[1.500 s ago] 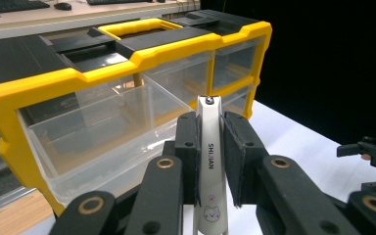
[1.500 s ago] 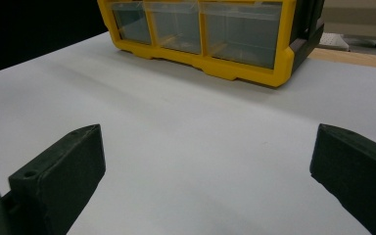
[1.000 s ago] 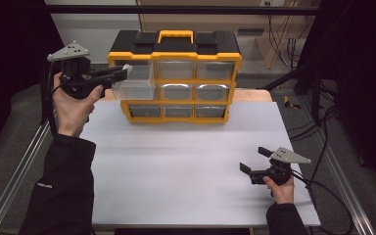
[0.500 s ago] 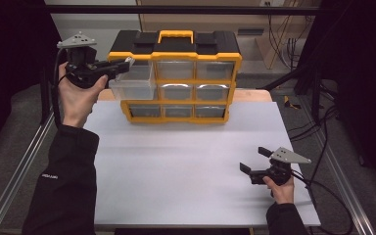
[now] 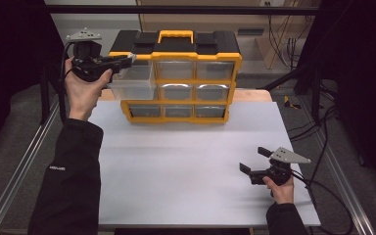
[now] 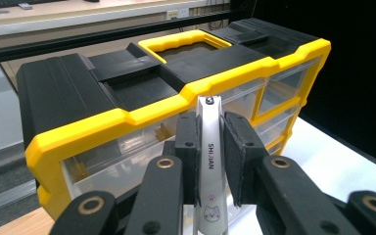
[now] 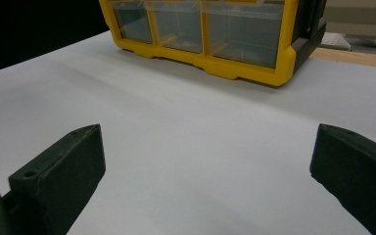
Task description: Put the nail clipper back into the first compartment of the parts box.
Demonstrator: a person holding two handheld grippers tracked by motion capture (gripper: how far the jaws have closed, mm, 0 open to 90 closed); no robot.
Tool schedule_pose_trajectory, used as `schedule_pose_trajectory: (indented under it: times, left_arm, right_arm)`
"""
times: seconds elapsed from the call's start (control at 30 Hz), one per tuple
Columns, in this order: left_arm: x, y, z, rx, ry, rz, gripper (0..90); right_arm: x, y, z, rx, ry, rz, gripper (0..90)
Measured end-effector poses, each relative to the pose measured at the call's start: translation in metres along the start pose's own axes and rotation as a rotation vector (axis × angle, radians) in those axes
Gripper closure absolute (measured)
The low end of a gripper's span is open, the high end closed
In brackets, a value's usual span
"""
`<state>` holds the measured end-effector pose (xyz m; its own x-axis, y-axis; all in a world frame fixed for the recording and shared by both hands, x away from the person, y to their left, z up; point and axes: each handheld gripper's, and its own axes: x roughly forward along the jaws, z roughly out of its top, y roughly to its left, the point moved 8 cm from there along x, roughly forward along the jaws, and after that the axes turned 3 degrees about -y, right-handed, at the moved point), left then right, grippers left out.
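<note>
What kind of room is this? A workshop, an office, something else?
Probably a lab or workshop set up for recording. A white table sits in a metal rail frame, loose cables trail at the side, and a yellow and black drawer organizer stands on top, while a person works with handheld grippers.

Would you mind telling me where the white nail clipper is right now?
The white nail clipper is clamped between the left gripper jaws, held up at the yellow organizer's top-left corner, above its pulled-out drawer.
</note>
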<state>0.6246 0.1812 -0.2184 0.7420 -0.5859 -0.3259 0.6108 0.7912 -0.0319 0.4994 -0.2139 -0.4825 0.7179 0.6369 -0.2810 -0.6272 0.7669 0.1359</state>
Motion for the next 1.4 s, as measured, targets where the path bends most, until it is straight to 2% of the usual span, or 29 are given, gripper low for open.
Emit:
schedule_pose_trajectory:
  times: [0.4,0.6,0.83,1.2,1.4]
  left_arm:
    - [0.016,0.009,-0.006,0.002,0.025,0.025,76.8]
    - [0.018,0.015,-0.008,-0.003,0.016,0.037,76.8]
    - [0.023,0.019,-0.013,0.004,0.035,0.05,76.8]
    - [0.031,0.022,-0.027,0.007,0.053,0.059,76.8]
    - [0.033,0.019,-0.033,0.031,0.077,0.062,76.7]
  right_arm:
    - [0.0,0.0,0.0,0.0,0.0,-0.001,0.6]
    - [0.0,0.0,0.0,-0.001,0.001,0.0,0.6]
    - [0.0,0.0,0.0,0.0,0.0,0.0,0.6]
    - [0.0,0.0,0.0,0.001,0.0,0.0,0.6]
    - [0.0,0.0,0.0,0.003,0.001,0.0,0.6]
